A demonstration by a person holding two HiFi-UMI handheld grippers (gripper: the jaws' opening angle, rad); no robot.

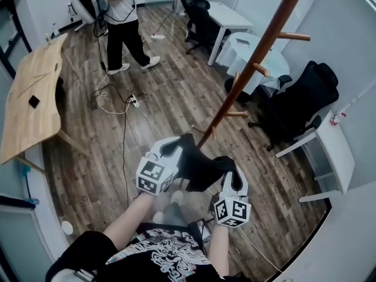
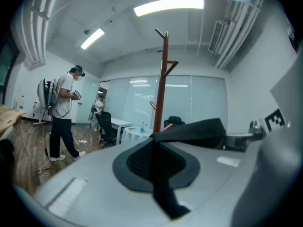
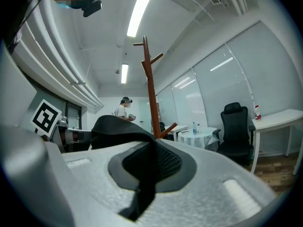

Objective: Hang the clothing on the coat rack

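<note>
Both grippers are pinching cloth: the left gripper and right gripper each nip an edge of the black garment. It sags between them, its long axis running side to side. Just beyond it, straight ahead, rises the wooden coat rack. Its pegs sit higher than the jaws, and neither gripper looks nearer.

Clothing just before coat rack

The coat rack runs off the head view's top edge (its foot hidden behind the black garment, of a kind too bunched to tell).
</note>
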